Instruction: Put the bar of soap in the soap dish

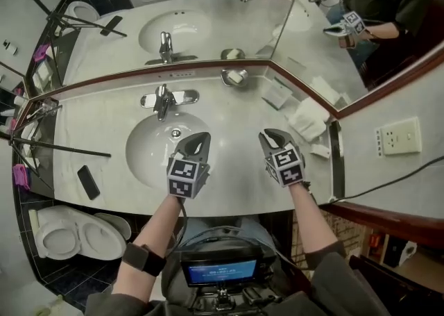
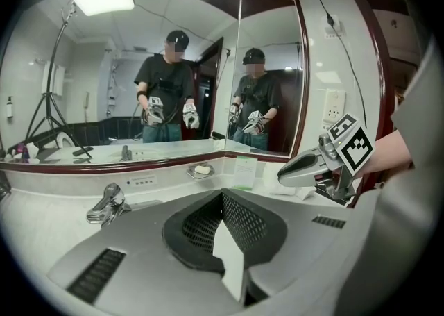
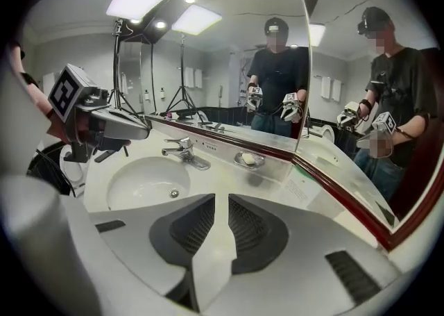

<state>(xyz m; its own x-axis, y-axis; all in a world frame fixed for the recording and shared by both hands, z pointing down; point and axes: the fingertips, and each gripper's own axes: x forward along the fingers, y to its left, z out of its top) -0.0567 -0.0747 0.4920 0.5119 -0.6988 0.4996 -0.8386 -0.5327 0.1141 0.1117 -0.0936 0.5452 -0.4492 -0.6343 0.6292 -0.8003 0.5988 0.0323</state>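
Well beyond right tool [image 1: 272, 138]: soap [image 1: 236, 77]

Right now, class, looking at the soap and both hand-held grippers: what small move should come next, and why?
Probably just draw both back. The bar of soap already lies in the soap dish; the left hand-held gripper is shut, the right hand-held gripper slightly open, both empty, over the front of the counter.
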